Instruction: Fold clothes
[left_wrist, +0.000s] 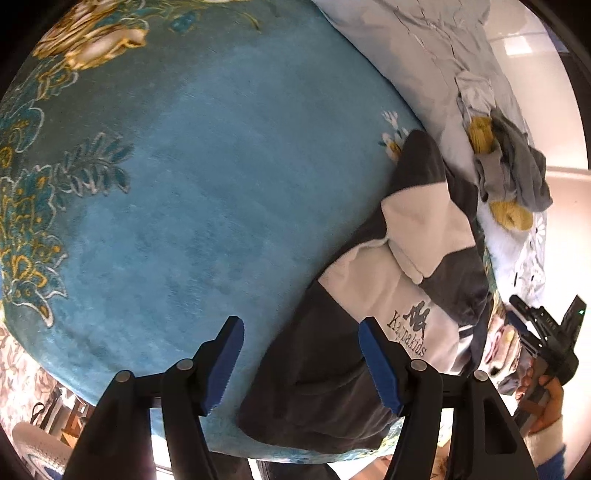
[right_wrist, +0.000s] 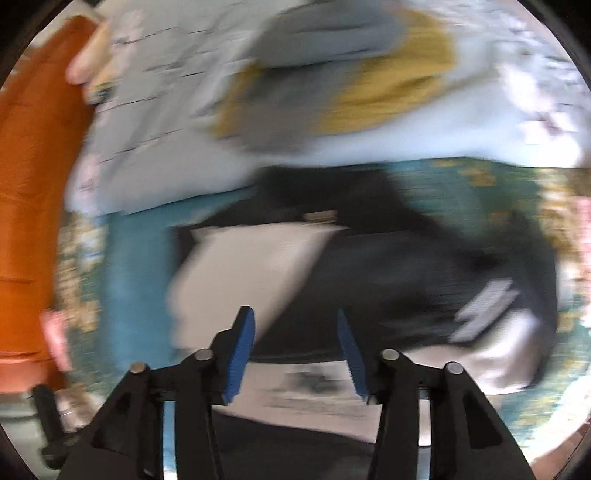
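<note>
Covering the bed, teal floral blanket (left_wrist: 207, 192) under sweatshirt (left_wrist: 373, 295); both grippers' jaws parted, empty

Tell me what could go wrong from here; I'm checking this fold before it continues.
1. Both tools are open over the dark-and-white sweatshirt, so a careless close may pinch several layers and undo the folded sleeve.
2. The left tool straddles the garment's dark edge over the teal blanket; it could catch the blanket too.
3. The right tool view is blurred, so its aim looks uncertain.
</note>
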